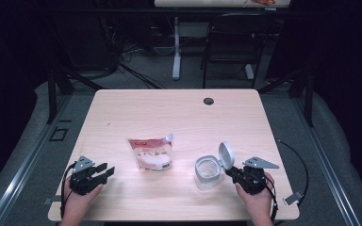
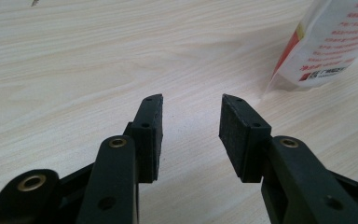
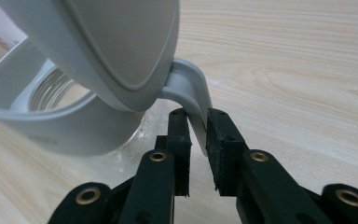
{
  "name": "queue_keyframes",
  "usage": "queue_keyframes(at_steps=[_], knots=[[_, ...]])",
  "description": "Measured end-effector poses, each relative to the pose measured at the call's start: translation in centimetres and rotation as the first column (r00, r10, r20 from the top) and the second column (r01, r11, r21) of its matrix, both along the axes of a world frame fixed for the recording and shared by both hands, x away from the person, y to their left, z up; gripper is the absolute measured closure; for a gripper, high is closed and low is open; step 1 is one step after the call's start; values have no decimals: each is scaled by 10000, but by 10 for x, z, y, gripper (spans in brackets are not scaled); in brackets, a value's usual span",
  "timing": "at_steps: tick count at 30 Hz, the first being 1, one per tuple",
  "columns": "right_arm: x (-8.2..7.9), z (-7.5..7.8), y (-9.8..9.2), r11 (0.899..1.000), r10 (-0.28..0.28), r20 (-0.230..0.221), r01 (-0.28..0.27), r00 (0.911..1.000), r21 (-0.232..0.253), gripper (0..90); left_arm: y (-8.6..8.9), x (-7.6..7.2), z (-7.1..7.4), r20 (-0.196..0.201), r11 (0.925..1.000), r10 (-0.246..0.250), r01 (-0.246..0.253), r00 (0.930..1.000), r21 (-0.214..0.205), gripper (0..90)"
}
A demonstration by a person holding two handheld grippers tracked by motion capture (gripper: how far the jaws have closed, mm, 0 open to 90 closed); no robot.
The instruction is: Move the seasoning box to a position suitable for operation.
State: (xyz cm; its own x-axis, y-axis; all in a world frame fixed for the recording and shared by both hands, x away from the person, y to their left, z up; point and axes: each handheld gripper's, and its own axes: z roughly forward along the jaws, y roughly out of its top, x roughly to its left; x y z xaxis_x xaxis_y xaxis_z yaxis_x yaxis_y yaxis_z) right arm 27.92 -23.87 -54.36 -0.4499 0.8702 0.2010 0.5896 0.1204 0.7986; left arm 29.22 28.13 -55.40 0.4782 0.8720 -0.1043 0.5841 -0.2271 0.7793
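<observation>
The high camera hangs above my side of the table (image 1: 179, 108) and looks forward and down, far enough to take in the whole top and the floor behind. The camera on my left gripper (image 2: 191, 126) sits low, close to the wood, and looks along my jaws toward the pouch (image 2: 328, 42); the high view has this pouch (image 1: 150, 153) at the middle. The camera on my right gripper (image 3: 198, 135) is very near the jar (image 3: 74, 93), which the high view shows too (image 1: 209, 170).
</observation>
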Motion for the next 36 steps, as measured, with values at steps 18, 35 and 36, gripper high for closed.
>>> queue_keyframes(at_steps=[18, 35, 36], knots=[[40, -6, 1, 9972, 347, 104, -353, 9993, 656, 821, -2, 5, -1, 11, 9998, -143, 143, 9999, 115, 595], [31, 5, -8, 9973, 179, 464, -211, 9988, 698, 783, -2, -1, 2, -46, 9996, -266, 266, 9996, -68, 634], [31, 5, -8, 9973, 179, 464, -211, 9988, 698, 783, -2, -1, 2, -46, 9996, -266, 266, 9996, -68, 633]])
